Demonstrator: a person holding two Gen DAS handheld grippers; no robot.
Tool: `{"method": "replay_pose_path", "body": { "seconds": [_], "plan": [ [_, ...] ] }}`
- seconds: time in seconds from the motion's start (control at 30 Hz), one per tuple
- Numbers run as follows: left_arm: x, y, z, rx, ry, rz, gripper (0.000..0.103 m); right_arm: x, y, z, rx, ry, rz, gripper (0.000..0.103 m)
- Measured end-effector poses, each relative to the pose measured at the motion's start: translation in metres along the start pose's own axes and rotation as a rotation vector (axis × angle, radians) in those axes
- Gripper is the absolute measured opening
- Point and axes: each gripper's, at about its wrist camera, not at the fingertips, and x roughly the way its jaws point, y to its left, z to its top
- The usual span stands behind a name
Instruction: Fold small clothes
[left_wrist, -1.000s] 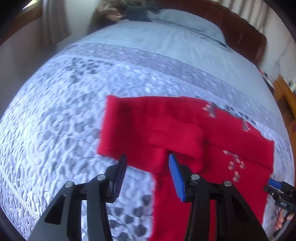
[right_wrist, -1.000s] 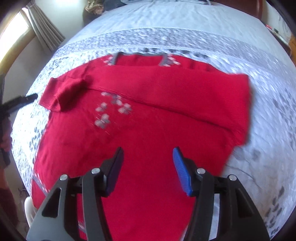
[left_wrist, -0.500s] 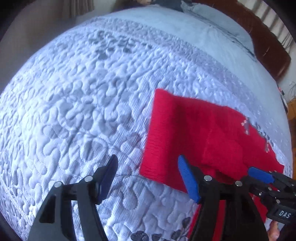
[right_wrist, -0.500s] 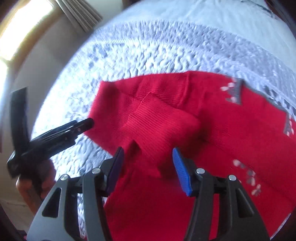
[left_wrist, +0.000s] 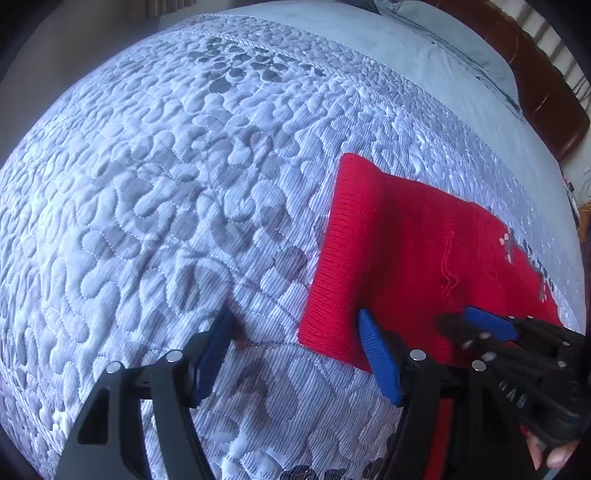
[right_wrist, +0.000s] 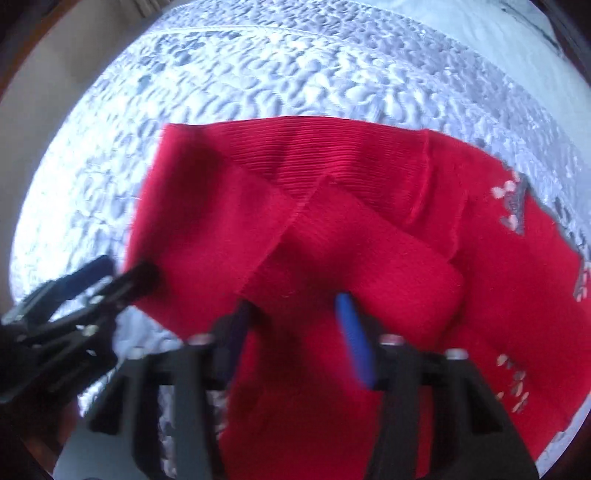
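Red sweater lies centre-frame on the bed. Right hand-held gripper has been closing around the folded sleeve (pinch both layers); left hand-held gripper gapes at the cuff edge.

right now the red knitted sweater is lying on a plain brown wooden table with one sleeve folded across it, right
Not quite. The red knitted sweater does have one sleeve folded across it, but it lies on a grey-white quilted bedspread with a leaf pattern, not on a plain brown wooden table. The left wrist view shows the quilted surface most clearly.
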Motion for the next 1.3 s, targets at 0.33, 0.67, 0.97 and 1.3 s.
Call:
{"method": "replay_pose_path", "body": {
  "seconds": [0.33, 0.67, 0.97, 1.3],
  "plan": [
    [0.004, -0.023, -0.005, 0.041, -0.006, 0.001, 0.074, -0.093, -0.134, -0.084, 0.243, -0.149, 0.12, 0.042],
    [0.0, -0.042, -0.011, 0.089, -0.043, 0.025, 0.074, -0.088, -0.181, -0.105, 0.318, -0.146, 0.214, 0.06],
    [0.002, -0.036, -0.011, 0.077, -0.041, 0.024, 0.074, -0.068, -0.147, -0.038, 0.278, -0.088, 0.34, 0.006],
    [0.002, -0.047, -0.015, 0.105, -0.038, 0.013, 0.074, -0.088, -0.196, -0.129, 0.232, -0.017, 0.012, 0.049]
  ]
}}
